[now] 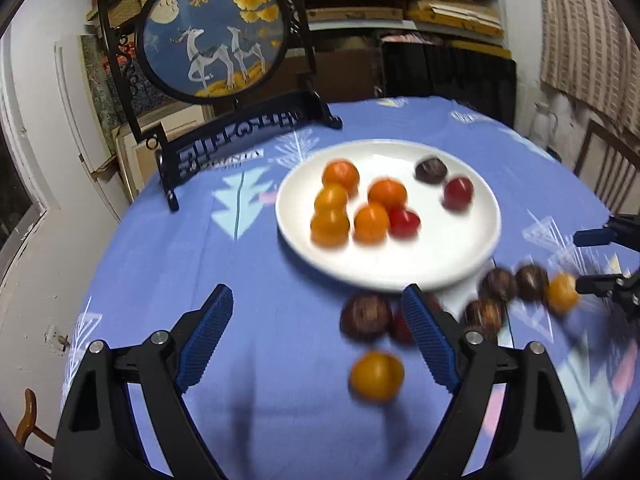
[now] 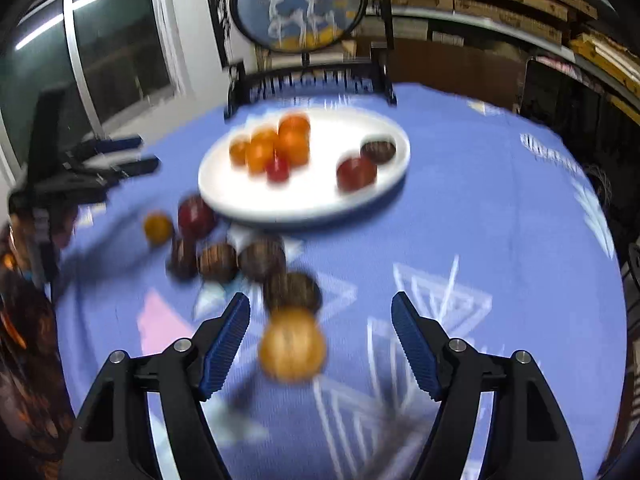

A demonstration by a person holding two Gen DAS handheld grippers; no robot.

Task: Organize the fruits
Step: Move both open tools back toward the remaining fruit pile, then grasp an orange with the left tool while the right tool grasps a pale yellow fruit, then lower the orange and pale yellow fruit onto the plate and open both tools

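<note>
A white plate (image 1: 460, 256) on the blue tablecloth holds several orange fruits (image 1: 340, 174), two red ones (image 1: 404, 222) and a dark brown one (image 1: 430, 169). Loose on the cloth lie an orange fruit (image 1: 376, 376), several brown fruits (image 1: 365, 317) and another orange one (image 1: 562, 293). My left gripper (image 1: 316, 334) is open and empty above the cloth. My right gripper (image 2: 320, 336) is open, with an orange fruit (image 2: 292, 350) lying between its fingers, untouched. The plate (image 2: 304, 204) and loose brown fruits (image 2: 262, 260) lie beyond it.
A round deer-painting screen on a black stand (image 1: 216, 32) stands at the table's far side. The right gripper shows at the right edge of the left wrist view (image 1: 600, 258). The left gripper shows at the left of the right wrist view (image 2: 116, 156). Shelves and chairs surround the table.
</note>
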